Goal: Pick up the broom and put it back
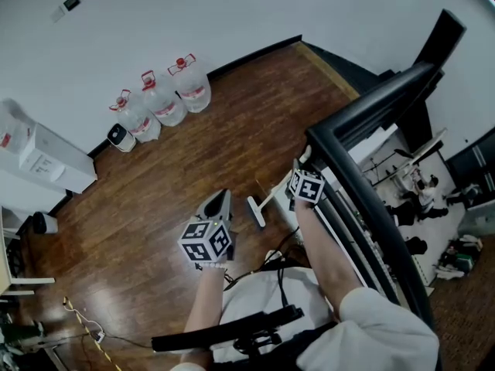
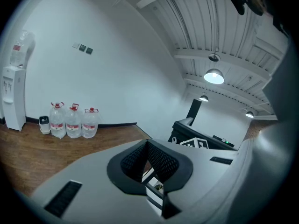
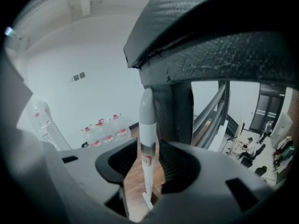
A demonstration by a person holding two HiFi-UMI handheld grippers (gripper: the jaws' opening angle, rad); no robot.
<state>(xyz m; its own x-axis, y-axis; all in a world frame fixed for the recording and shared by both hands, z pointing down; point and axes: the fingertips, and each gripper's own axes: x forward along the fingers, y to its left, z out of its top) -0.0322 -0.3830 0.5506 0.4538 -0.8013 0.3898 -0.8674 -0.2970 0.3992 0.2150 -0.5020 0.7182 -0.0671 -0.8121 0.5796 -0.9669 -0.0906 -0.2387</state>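
A white broom leans against the black railing (image 1: 370,207); its head (image 1: 255,212) rests on the wooden floor and its handle (image 1: 274,197) runs up to my right gripper (image 1: 303,178). In the right gripper view the handle (image 3: 147,139) stands upright between the jaws of the right gripper (image 3: 148,174), which is open, with floor showing on both sides of the handle. My left gripper (image 1: 217,205) hovers left of the broom head, apart from it. Its jaws, seen in the left gripper view (image 2: 149,174), stand a narrow slit apart with nothing between them.
Three large water bottles (image 1: 164,99) stand by the white wall, with a small white device (image 1: 118,136) and a water dispenser (image 1: 42,159) to their left. A cable (image 1: 259,263) runs over the floor near the person. Beyond the railing, a lower level with people shows.
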